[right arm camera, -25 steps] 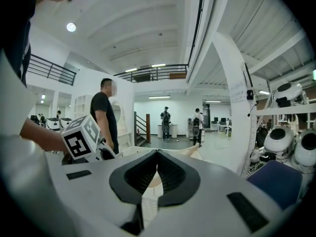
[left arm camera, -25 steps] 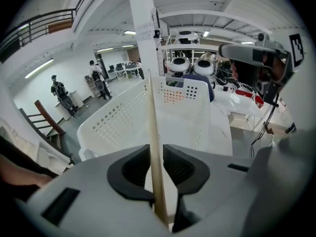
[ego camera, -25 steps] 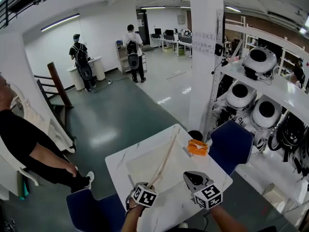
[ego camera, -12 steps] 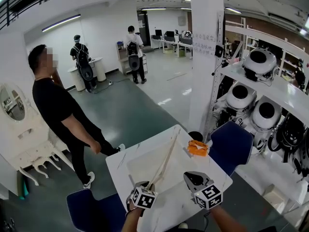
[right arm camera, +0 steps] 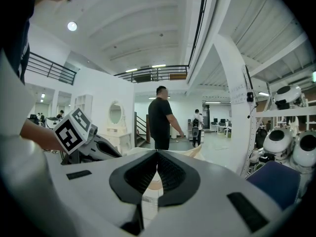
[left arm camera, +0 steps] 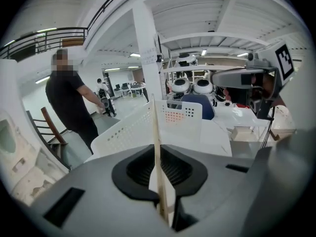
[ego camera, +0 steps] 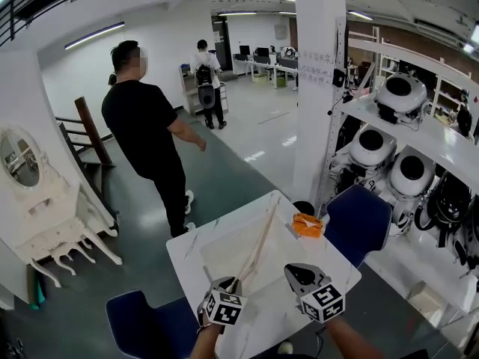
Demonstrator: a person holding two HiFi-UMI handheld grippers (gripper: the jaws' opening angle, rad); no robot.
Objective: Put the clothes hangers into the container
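Note:
A long pale wooden clothes hanger (ego camera: 258, 241) slants up over the white perforated container (ego camera: 213, 239) on the white table. My left gripper (ego camera: 232, 283) is shut on the hanger's near end. In the left gripper view the hanger (left arm camera: 155, 147) stands edge-on between the closed jaws (left arm camera: 160, 181), with the container's wall (left arm camera: 133, 127) just ahead. My right gripper (ego camera: 298, 274) hovers at the container's near right corner, apart from the hanger. Its jaws (right arm camera: 157, 154) meet at the tip. A tan piece with a label shows through the gap below; I cannot tell if it is held.
An orange object (ego camera: 307, 225) lies at the table's far right corner. Blue chairs stand at the right (ego camera: 359, 219) and near left (ego camera: 146, 324). A person in black (ego camera: 153, 137) walks past beyond the table. A white pillar (ego camera: 318, 88) and shelves of robot heads (ego camera: 400, 96) are on the right.
The person in black has walked from the left edge to behind the table. Both grippers and the hanger have stayed almost still.

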